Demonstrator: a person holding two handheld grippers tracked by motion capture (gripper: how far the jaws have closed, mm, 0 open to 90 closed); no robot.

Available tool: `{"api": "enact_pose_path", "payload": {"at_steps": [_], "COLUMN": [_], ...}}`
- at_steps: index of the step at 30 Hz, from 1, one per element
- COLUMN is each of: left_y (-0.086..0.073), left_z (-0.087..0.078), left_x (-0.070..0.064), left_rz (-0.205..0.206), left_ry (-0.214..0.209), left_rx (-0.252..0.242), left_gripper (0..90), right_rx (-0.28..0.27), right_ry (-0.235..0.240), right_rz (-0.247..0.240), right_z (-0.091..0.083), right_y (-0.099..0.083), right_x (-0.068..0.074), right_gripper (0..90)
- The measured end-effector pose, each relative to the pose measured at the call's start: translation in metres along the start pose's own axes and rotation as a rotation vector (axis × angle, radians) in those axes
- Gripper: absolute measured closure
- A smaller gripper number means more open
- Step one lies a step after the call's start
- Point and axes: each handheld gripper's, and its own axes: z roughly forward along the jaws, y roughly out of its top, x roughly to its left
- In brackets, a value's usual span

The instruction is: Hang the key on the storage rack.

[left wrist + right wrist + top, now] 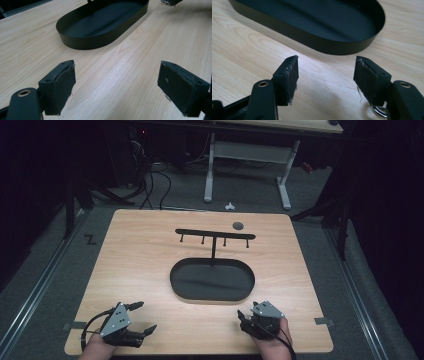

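A black oval tray (173, 278) lies in the middle of the wooden table (140, 250). From its far rim rises a thin black T-shaped stand (215, 235) with several small hooks under the crossbar. My left gripper (146, 316) rests near the front left edge, open, nothing between its pads (62, 85); the tray wall (82, 43) lies ahead of it. My right gripper (246, 319) sits just in front of the tray's right end, open and empty. Its jaws (327, 67) face the tray wall (312, 41). A small shiny metal ring (378, 111) shows under its right finger.
A small dark round disc (238, 225) lies near the table's back edge, right of the stand. Grey tape marks (324, 322) sit at the front corners. Behind the table stand a white desk frame (247, 167) and floor cables (150, 180).
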Motion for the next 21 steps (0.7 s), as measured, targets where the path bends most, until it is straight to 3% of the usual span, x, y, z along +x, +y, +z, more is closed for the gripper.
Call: {"api": "enact_pose_path", "payload": {"at_steps": [6, 21], "left_y": [0.0001, 0.0002], "left_z": [0.0012, 0.001], "left_x": [0.001, 0.0], "left_rz": [-0.007, -0.001], "left_ry": [0.003, -0.001], "left_rx": [0.003, 0.003], "left_gripper": [15.3, 15.3], "right_rx": [0.028, 0.019], "right_ry": [0.01, 0.006], "right_rz": [0.016, 0.028], "right_z": [0.0029, 0.0037], "right_y": [-0.0035, -0.004], "right_x": [-0.0017, -0.0038], "right_gripper": [35.0, 33.3]}}
